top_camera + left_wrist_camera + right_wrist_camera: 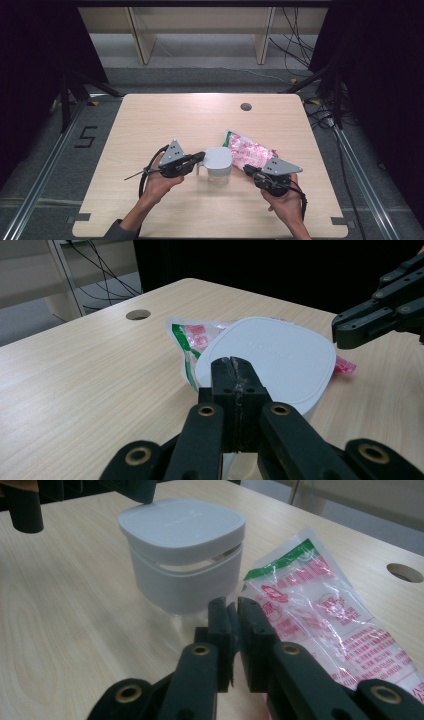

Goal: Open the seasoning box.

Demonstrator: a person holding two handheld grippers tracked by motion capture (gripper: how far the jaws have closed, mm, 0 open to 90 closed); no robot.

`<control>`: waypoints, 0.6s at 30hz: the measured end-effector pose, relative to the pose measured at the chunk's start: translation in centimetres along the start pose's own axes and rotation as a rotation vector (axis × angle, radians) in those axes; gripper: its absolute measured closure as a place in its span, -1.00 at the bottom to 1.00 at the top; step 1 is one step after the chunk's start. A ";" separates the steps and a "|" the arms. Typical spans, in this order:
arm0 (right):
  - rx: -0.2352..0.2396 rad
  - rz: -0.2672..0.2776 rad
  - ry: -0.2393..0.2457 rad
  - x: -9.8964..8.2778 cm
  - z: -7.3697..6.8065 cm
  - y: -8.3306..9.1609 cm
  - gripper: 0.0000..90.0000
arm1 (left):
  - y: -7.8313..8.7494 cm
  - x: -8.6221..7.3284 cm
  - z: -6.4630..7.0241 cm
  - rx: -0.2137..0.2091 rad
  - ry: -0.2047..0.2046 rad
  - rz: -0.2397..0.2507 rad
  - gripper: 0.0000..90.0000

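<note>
Left gripper (200,156) closed, jaws pressed flat together with nothing between them, tips at the near-left rim of the tub (218,164); seen in the left gripper view (235,371) just above the lid's (272,357) near edge, contact hard to judge. Right gripper (248,171) also closed, only a thin slit left between the pads, nothing clamped; seen in the right gripper view (233,611) just short of the tub (182,555), beside the bag (320,607), jaw bottoms over the bag's near end.

Tub around the middle of the table (150,125), somewhat nearer the front edge, between the two grippers. Rounded-square in outline, white to pale grey plastic, smooth and matte; lid slightly domed, wider than the body, with a dark gap under its overhang. Faint raised lettering on the lid, too small to read.

Bag lying flat behind and right of the tub, slanting toward the right edge, one end tucked behind the tub. Clear, crinkly, glossy film, printed in pink and red with a green band across the far end.

Table top pale wood-grain laminate, rounded corners, a round cable hole (245,106) near the back edge.
</note>
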State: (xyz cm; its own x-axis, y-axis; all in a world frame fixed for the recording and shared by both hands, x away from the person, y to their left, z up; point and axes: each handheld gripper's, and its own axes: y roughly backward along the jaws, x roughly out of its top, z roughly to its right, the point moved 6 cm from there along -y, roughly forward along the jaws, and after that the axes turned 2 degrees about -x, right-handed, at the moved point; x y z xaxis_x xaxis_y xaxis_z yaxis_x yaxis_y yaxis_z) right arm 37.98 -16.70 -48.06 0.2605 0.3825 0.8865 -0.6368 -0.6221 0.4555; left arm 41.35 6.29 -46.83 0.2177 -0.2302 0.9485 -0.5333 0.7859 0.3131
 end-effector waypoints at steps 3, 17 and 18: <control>0.006 -0.007 -0.008 0.2 -0.1 -0.5 0.99 | 0.1 -0.1 0.0 0.006 -0.005 -0.004 0.98; 0.023 -0.017 0.012 1.4 -0.6 -2.1 1.00 | 0.2 -0.2 -0.2 0.010 0.002 -0.004 0.98; 0.014 -0.013 0.021 1.5 -0.6 -2.2 1.00 | 0.2 -0.2 -0.2 0.012 0.000 -0.004 0.98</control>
State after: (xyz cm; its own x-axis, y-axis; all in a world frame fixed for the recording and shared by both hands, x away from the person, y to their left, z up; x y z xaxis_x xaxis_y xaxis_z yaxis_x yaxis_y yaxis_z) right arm 39.34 -14.39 -47.74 0.2538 0.4045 0.8786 -0.6233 -0.6262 0.4683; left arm 41.38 6.58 -46.94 0.2202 -0.2330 0.9472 -0.5419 0.7782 0.3174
